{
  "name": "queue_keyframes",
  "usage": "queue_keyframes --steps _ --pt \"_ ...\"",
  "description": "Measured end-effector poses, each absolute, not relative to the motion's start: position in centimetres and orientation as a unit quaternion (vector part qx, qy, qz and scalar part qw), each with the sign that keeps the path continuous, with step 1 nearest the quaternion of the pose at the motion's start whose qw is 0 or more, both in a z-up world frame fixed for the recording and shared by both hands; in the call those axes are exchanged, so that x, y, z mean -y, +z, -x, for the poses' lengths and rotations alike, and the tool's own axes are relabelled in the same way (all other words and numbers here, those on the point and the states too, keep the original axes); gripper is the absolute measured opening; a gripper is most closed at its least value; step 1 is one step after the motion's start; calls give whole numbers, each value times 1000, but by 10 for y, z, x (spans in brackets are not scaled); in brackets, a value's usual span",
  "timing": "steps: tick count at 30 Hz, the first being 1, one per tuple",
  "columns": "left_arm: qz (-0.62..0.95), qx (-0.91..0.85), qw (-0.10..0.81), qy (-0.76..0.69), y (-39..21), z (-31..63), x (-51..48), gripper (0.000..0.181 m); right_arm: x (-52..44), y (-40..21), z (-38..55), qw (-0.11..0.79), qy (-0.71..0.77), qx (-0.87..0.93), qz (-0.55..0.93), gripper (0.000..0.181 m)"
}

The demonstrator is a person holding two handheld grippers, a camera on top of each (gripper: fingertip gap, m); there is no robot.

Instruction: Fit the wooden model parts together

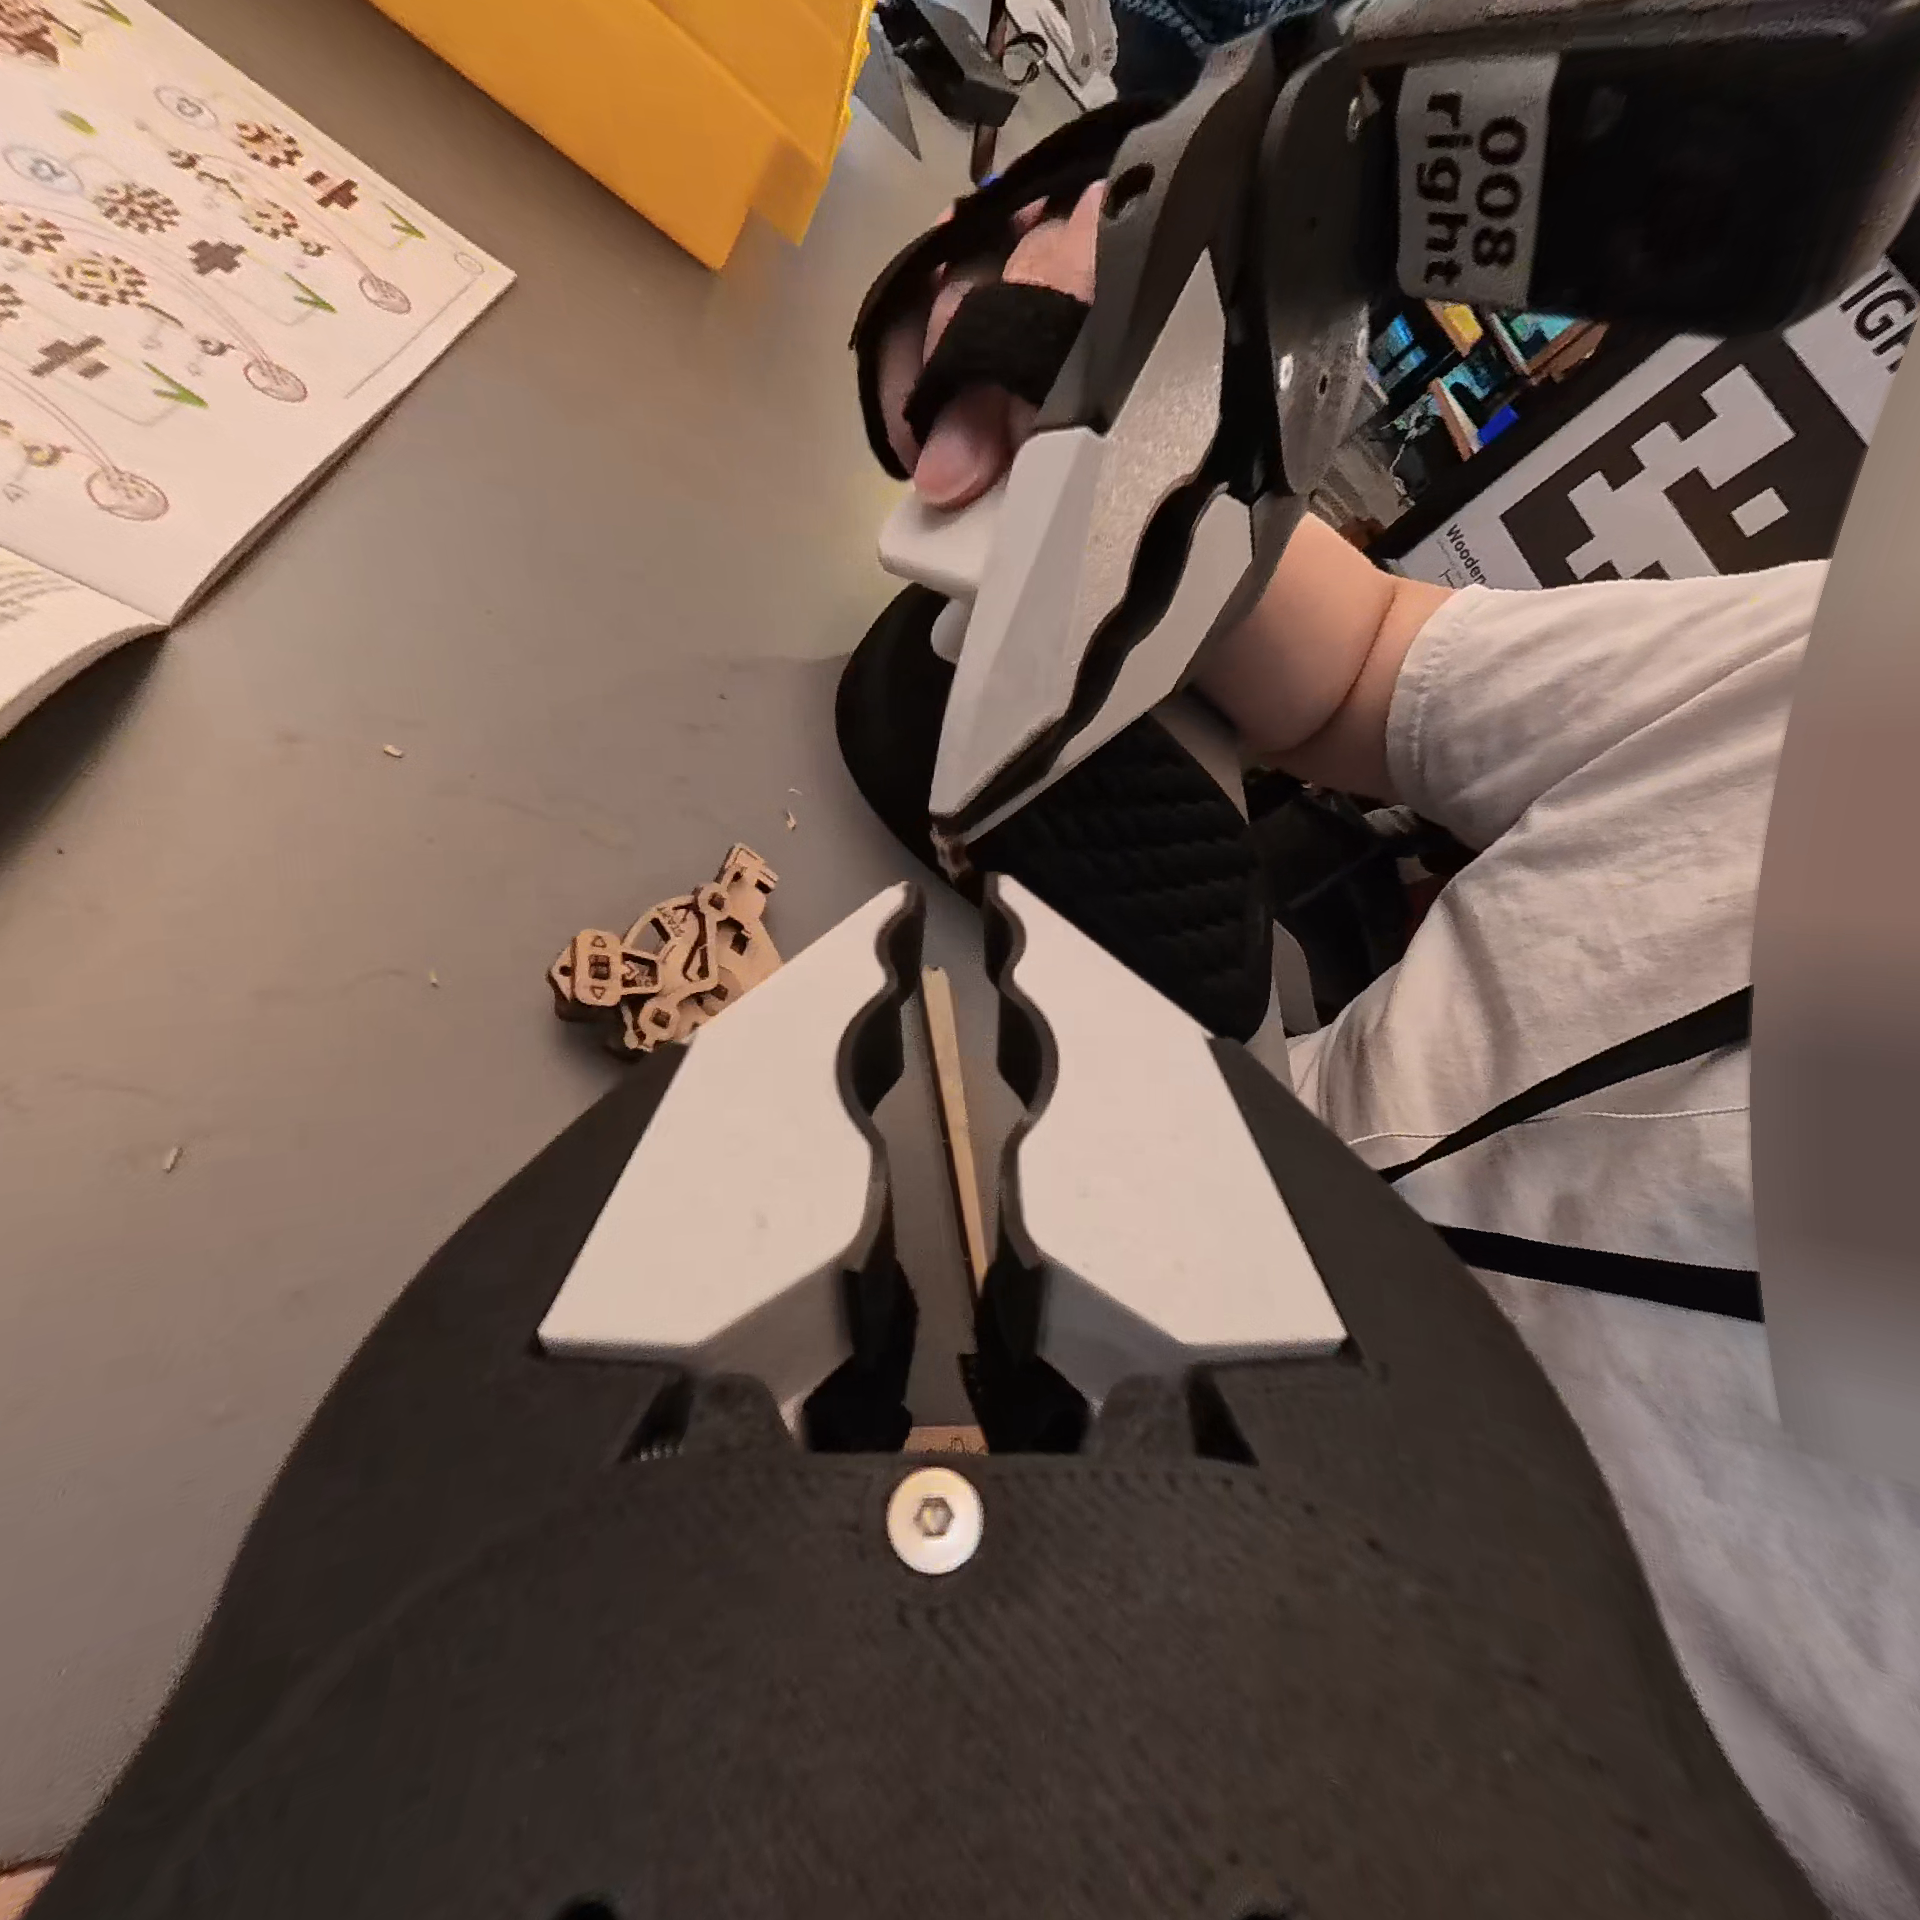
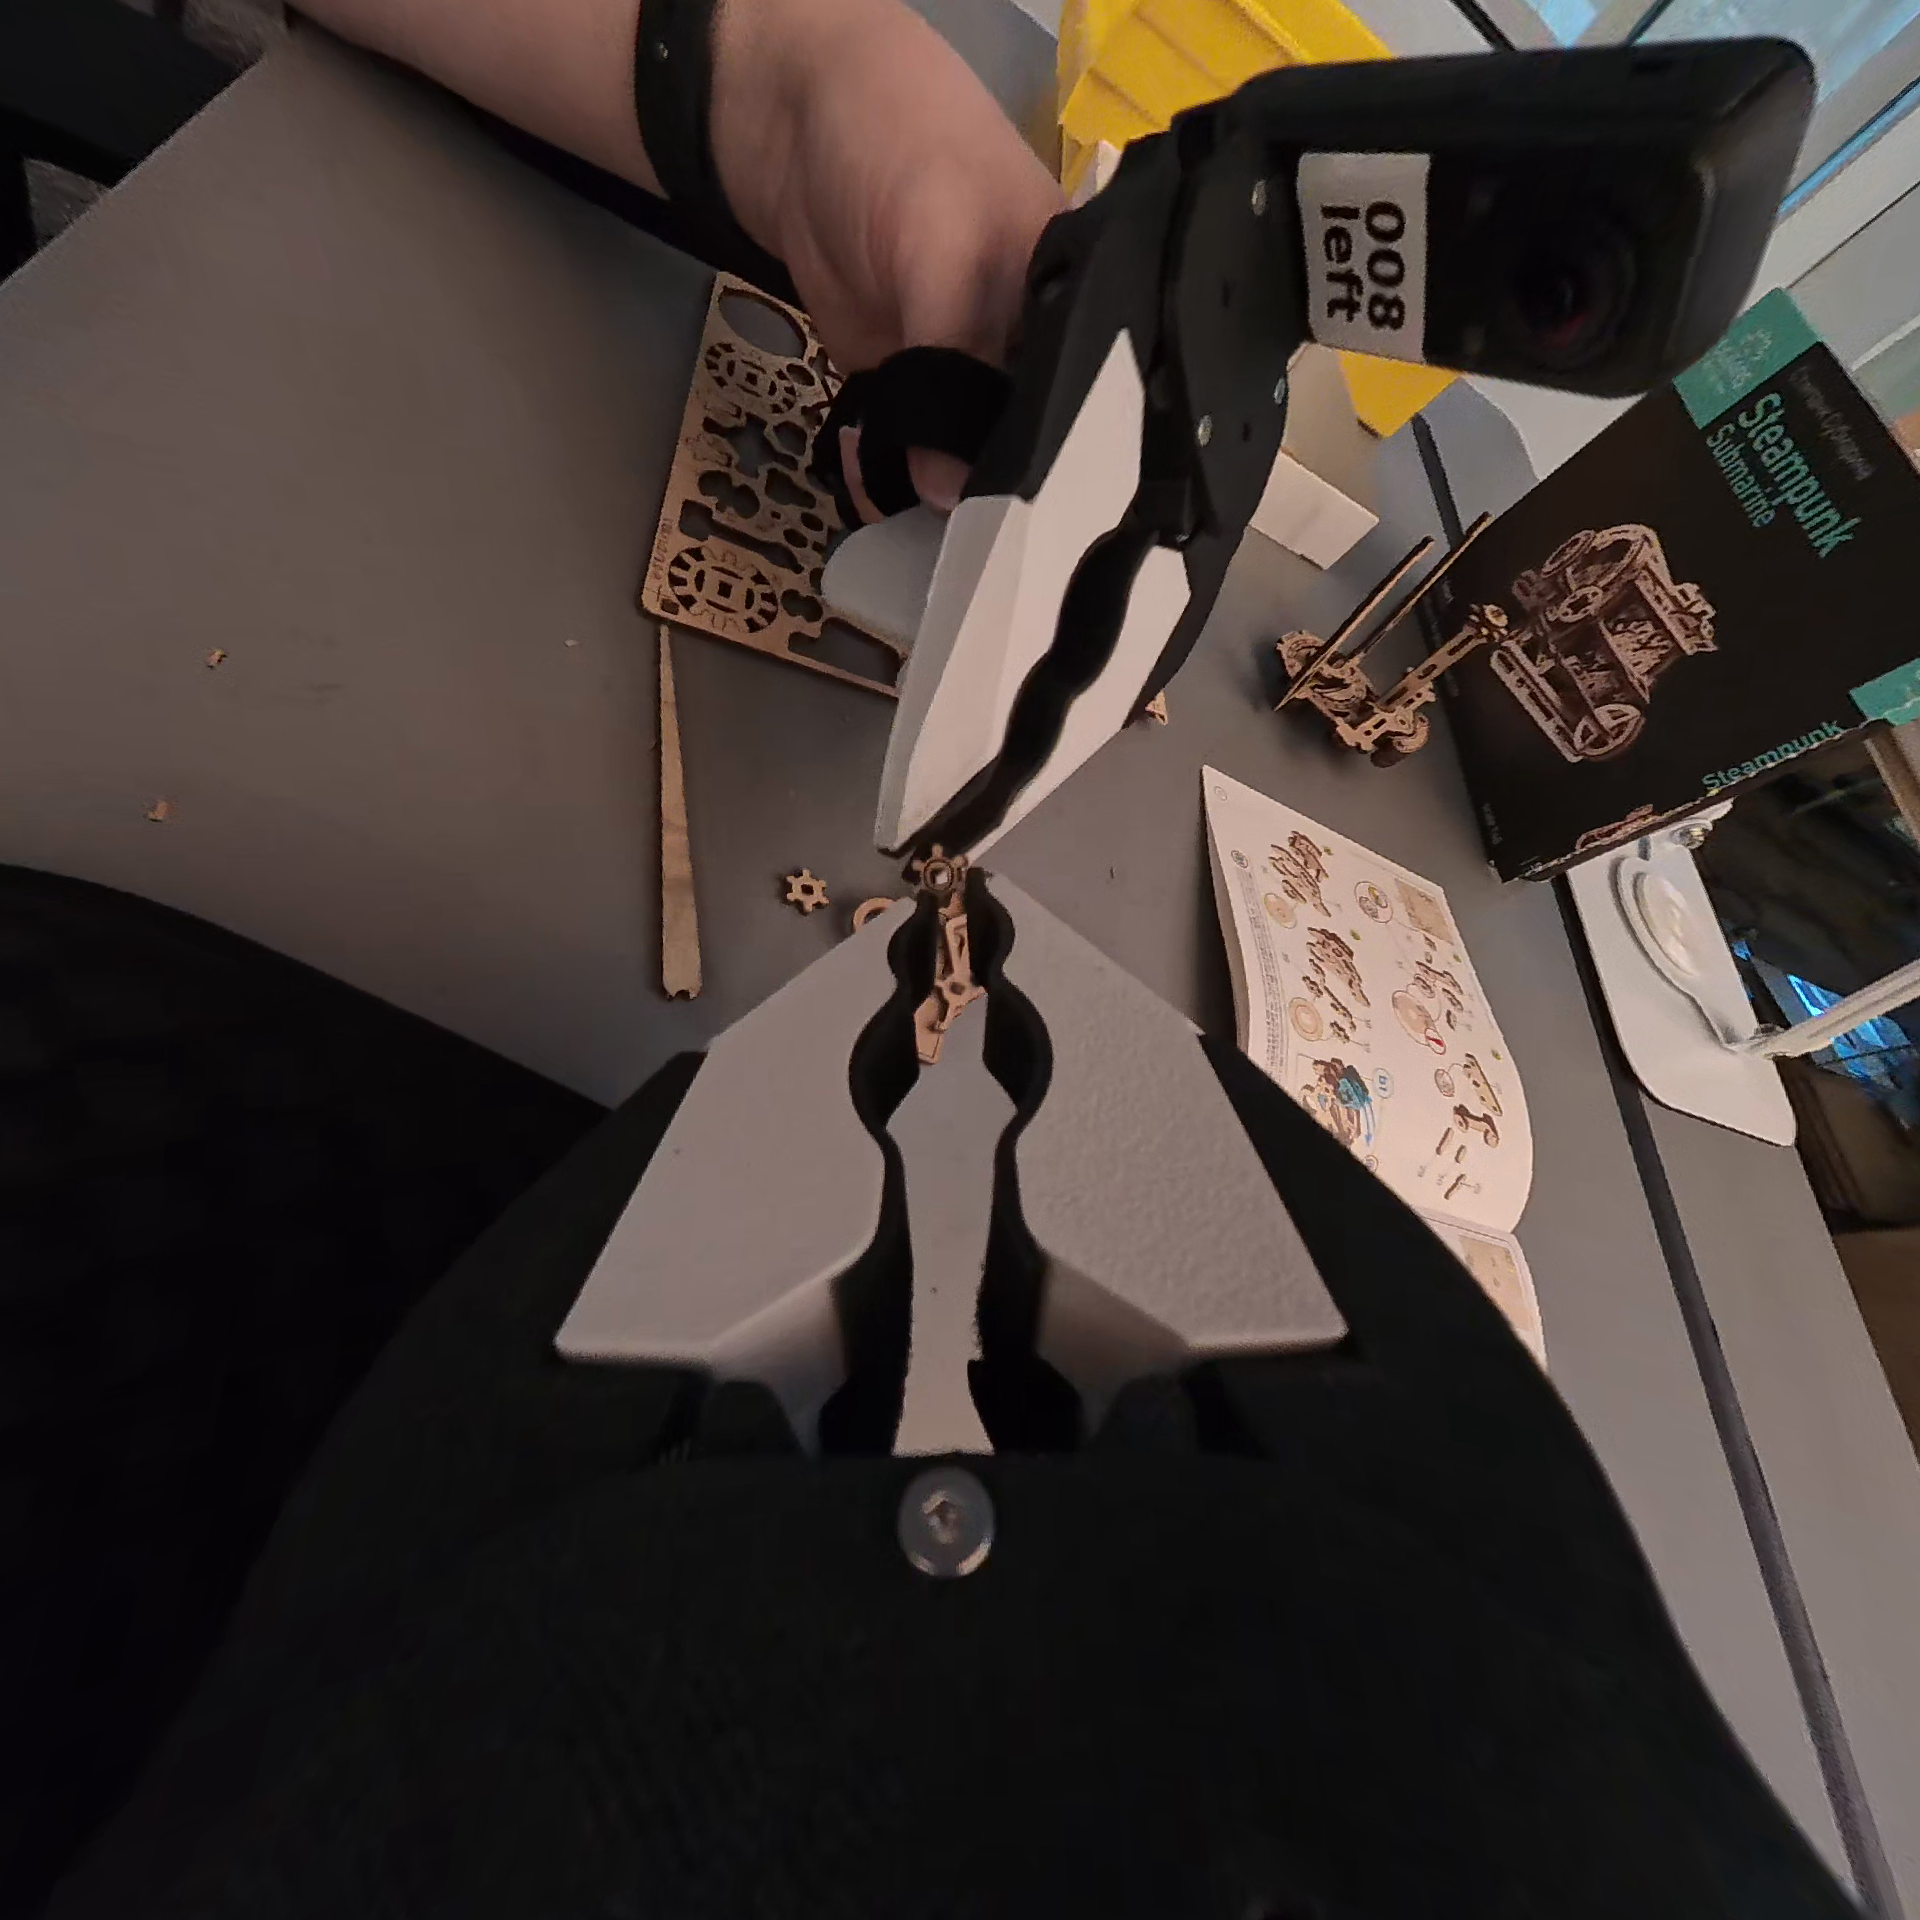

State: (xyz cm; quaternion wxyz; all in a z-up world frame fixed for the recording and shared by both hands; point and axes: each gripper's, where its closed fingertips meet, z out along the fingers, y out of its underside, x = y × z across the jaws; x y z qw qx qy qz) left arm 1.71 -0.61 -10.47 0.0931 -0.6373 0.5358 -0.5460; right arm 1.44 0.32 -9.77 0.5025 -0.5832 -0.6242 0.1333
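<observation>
two grippers: tips nearly meeting above the grey table (image 2: 416,520), both held off the surface
far left, right wrist view: loose wood crumbs, then a long thin wooden strip (image 2: 675,831) lying flat, just beside a punched-out wooden sheet (image 2: 727,499)
small loose bits: a tiny cog (image 2: 806,890) and a ring-shaped piece just left of the gripper tips
left gripper (image 2: 940,836): comes down from above, jaws nearly pressed together; in its own view a thin wooden slat (image 1: 956,1122) stands edge-on between the fingers, whether gripped i cannot tell
right gripper (image 2: 951,914): jaws pinching a slim wooden part (image 2: 948,971) that ends in a small round hub at the tips
beside left gripper, its own view: a small wooden assembly (image 1: 665,961) resting on the table
right of centre: open instruction booklet (image 2: 1371,997), a partly built wooden model (image 2: 1351,675), then the dark kit box (image 2: 1683,623)
back: yellow bin (image 1: 665,104)
</observation>
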Motion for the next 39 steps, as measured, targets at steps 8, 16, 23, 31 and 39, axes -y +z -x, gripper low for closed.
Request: queue_keyframes --steps 8,16,23,31,39 --pt "641 -530 102 -546 -104 -18 3 3 -5 -102 -14 499 110 633 582 3" --pt "632 -392 229 -628 -58 -20 -38 0 -39 -60 -22 589 162 443 656 32" --pt "630 -330 253 -655 -52 -23 -43 1 -42 -44 -18 632 89 410 652 15" --pt "625 -321 252 -665 -51 -27 -40 1 -47 -51 -21 619 58 408 669 11" --pt "624 -308 211 -686 -54 -26 -37 1 -44 -55 -20 613 52 435 658 10"
